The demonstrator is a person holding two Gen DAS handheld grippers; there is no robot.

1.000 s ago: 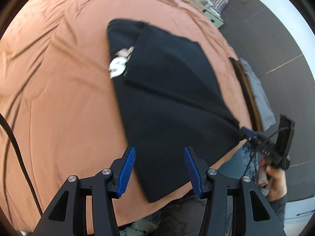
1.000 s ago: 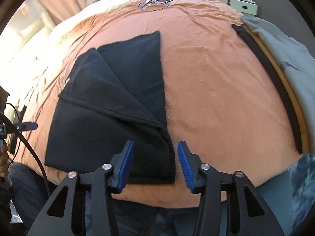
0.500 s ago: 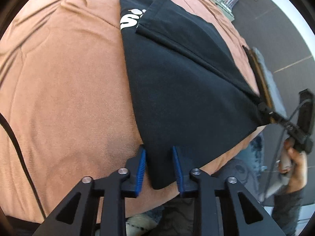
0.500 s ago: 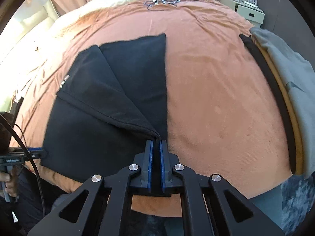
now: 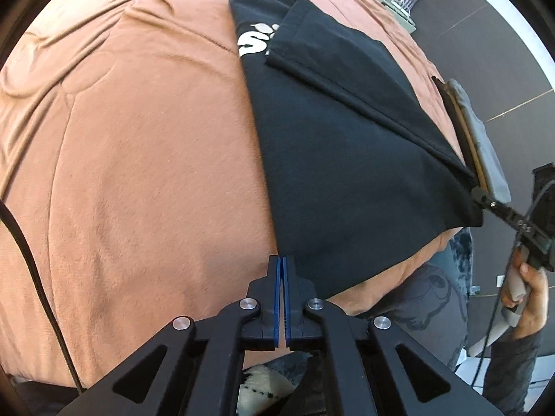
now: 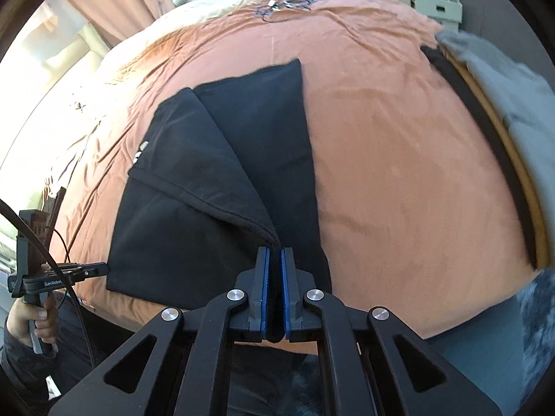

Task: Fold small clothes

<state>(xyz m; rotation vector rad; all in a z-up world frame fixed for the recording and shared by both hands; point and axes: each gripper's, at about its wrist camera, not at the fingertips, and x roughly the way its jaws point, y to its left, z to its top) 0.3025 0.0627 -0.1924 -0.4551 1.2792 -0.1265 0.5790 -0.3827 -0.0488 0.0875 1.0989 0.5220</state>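
Fingers of the left gripper [image 5: 281,267] have just closed on the black shirt's [image 5: 347,159] near-left corner; the right gripper [image 6: 274,260] pinches the near-right corner. Shirt lies on the bed [image 5: 145,159]. Next, both corners probably lift together toward the far edge.

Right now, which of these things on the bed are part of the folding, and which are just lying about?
Part of the job:
- black T-shirt, half folded on the orange blanket
- left gripper, shut on its near corner
- right gripper, shut on the other near corner

Lying about:
- tangled cables
- grey garment at the bed's edge
- white drawer unit
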